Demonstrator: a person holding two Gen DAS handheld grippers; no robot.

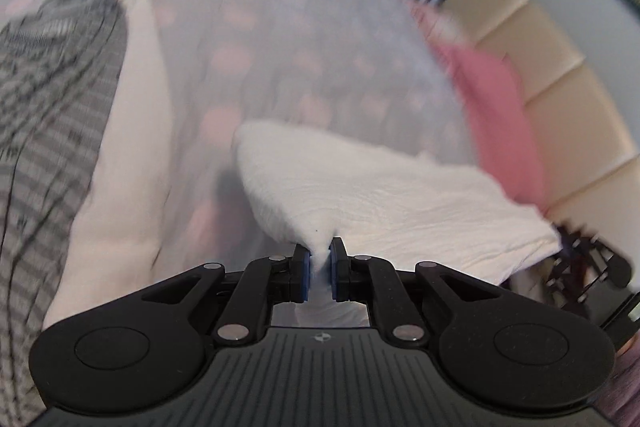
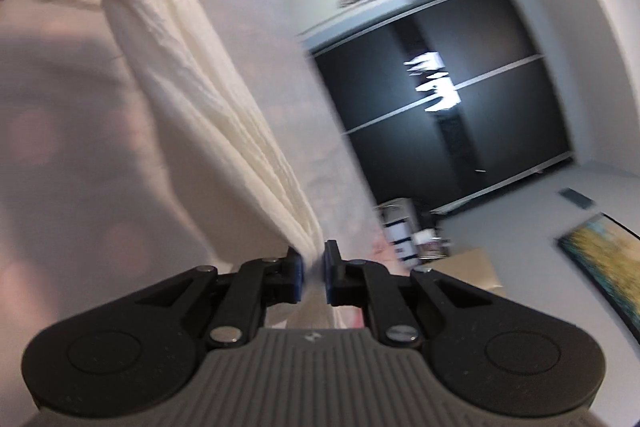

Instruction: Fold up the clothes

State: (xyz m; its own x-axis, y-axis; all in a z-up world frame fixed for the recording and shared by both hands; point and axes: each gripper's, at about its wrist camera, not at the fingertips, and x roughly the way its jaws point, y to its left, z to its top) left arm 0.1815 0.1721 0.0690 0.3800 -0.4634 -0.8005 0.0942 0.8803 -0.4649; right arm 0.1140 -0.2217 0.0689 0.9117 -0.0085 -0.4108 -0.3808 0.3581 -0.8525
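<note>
White garment [image 1: 380,195] hangs lifted above the polka-dot bedsheet [image 1: 248,27], stretched between both tools: left gripper [image 1: 319,269] pinches one corner, right gripper [image 2: 313,273] clamps the bunched opposite edge.

left gripper [image 1: 319,269]: jaws pinched on white cloth [image 1: 384,203] | right gripper [image 2: 313,273]: jaws pinched on the cloth

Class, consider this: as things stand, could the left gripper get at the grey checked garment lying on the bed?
Probably not yet. The left gripper is shut on the white cloth, so it isn't free; the grey checked garment lies unobstructed off to its left.
</note>
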